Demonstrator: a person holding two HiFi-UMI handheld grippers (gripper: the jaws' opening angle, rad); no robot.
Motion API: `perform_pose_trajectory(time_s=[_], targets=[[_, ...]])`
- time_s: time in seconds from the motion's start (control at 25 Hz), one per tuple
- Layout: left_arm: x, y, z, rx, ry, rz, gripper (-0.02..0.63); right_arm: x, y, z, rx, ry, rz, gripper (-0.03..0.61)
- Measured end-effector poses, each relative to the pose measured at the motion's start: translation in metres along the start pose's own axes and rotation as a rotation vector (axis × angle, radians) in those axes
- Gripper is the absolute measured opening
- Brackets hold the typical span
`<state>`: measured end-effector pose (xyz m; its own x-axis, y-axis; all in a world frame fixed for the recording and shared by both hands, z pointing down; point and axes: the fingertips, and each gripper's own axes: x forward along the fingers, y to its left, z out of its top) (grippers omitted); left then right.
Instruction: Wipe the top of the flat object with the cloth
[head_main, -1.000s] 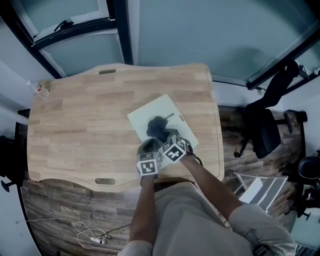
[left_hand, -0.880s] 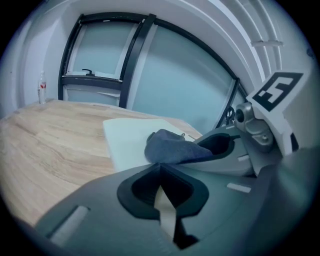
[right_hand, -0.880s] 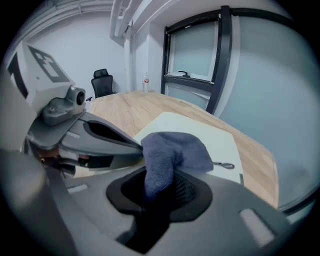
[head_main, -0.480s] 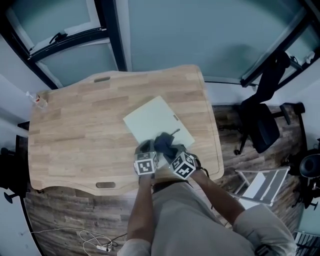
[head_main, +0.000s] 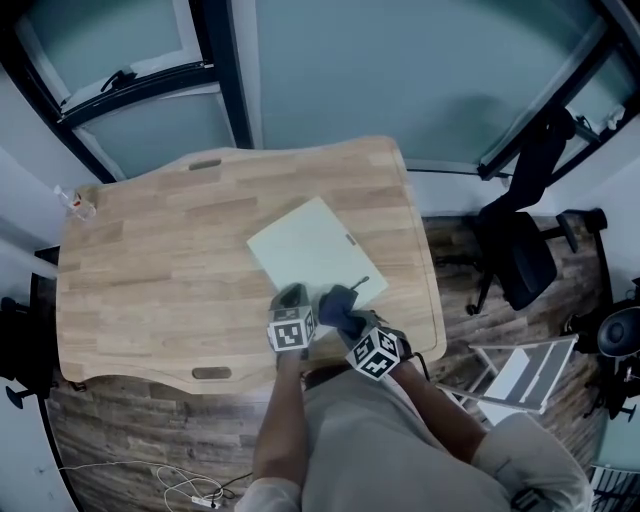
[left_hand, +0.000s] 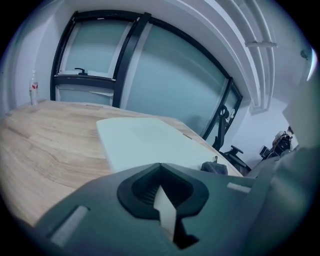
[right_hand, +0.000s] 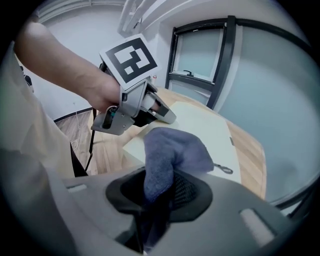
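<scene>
Since the right gripper (right_hand: 159, 195) is clamped tight on a bunched-up blue-grey cloth (right_hand: 172, 147), it looks ready to drag it across the flat object (head_main: 312, 243). That's a pale, plain board lying skewed toward the tabletop's (head_main: 150, 250) near right corner. The cloth is over the board's near corner. The left gripper (left_hand: 161, 200) has its jaws pressed together on nothing, tip right beside that corner, probably pinning the board so it won't slide.
</scene>
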<state>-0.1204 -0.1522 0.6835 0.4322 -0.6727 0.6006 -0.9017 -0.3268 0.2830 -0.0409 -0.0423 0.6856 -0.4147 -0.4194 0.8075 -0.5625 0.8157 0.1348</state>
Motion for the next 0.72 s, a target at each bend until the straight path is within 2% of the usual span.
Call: perform_pose_trajectory(time_s=[0.24, 0.4, 0.56, 0.72], targets=[[0.000, 0.000, 0.001, -0.025, 0.003, -0.015, 0.008, 0.009, 0.023, 0.019, -0.140, 0.035, 0.106, 0.104], [-0.001, -0.002, -0.002, -0.031, 0.020, -0.033, 0.008, 0.009, 0.058, 0.036, -0.113, -0.009, 0.290, 0.105], [-0.002, -0.004, 0.002, -0.008, 0.024, -0.086, 0.008, 0.010, 0.059, 0.039, -0.128, -0.001, 0.321, 0.104], [-0.026, 0.006, 0.012, 0.043, -0.031, -0.036, 0.008, 0.008, 0.055, 0.048, -0.112, -0.005, 0.360, 0.104]])
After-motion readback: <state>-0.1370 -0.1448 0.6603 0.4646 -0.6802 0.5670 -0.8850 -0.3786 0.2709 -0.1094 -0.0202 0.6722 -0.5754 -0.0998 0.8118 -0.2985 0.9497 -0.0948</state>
